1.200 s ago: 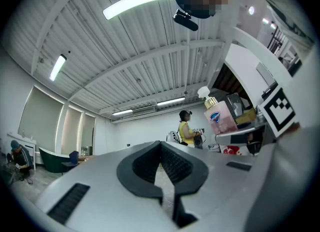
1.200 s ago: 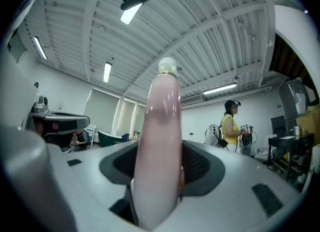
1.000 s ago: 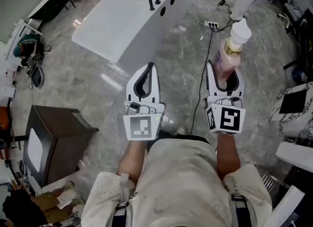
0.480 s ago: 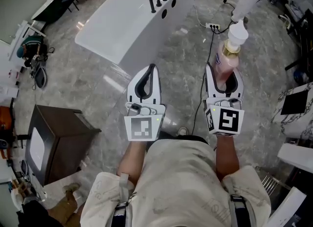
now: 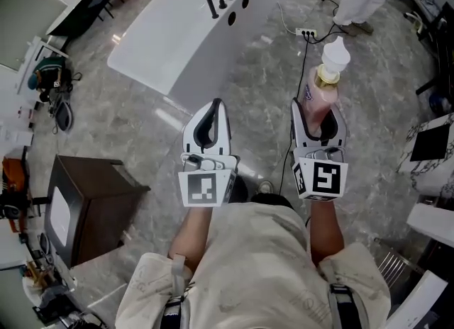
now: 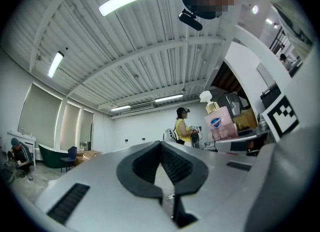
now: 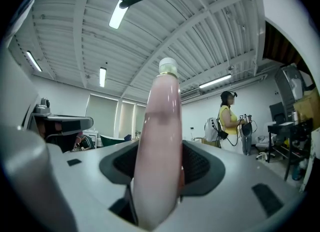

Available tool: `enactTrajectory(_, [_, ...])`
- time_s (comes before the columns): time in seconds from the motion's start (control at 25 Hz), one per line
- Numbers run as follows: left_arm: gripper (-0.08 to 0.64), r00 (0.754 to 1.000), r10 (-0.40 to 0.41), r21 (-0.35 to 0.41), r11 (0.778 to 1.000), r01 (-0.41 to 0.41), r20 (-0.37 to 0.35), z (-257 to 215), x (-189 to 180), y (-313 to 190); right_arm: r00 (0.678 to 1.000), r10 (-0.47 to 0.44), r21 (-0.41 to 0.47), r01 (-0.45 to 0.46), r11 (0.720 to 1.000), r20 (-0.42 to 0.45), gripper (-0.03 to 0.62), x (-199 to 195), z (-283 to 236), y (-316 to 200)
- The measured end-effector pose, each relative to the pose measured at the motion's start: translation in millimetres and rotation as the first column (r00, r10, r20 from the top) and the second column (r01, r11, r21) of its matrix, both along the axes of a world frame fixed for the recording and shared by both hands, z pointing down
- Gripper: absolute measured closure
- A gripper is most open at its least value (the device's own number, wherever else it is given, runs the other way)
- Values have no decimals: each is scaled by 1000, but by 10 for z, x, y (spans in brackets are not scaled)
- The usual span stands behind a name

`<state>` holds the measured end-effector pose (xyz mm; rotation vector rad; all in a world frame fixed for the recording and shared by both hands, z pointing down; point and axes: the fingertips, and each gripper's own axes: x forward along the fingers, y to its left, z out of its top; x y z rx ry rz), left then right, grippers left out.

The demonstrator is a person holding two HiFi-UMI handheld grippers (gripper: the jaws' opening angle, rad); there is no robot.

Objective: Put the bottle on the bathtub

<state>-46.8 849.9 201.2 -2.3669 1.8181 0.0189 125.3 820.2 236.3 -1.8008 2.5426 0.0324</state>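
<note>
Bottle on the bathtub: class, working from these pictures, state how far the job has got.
Done: the pink bottle is picked up, clamped upright between the jaws of the right gripper. In hand: it is held over the grey floor, apart from the white bathtub ahead. Left: bring it to the bathtub, set it on the rim, let go. The left gripper is shut and empty.

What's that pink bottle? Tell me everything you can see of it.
The bottle is clear plastic holding pink liquid, with a gold collar and white pump top; the left gripper view shows a blue label. It stands upright in the right gripper, whose jaws clamp its lower body; nothing else touches it. It is in the air over the grey floor, right of the white bathtub, not on it.
</note>
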Motion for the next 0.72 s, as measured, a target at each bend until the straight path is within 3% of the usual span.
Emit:
enactTrajectory(0.36, [558,1000,0,0,1000,0,18,-40,64,-93,998,21,-3,-21,1000,58,368,177,-3,-98])
enactTrajectory(0.72, [558,999,51,-2,999,-51,13,27,241,-331,998,53,-7,-52,999,42,368,290,31,-271])
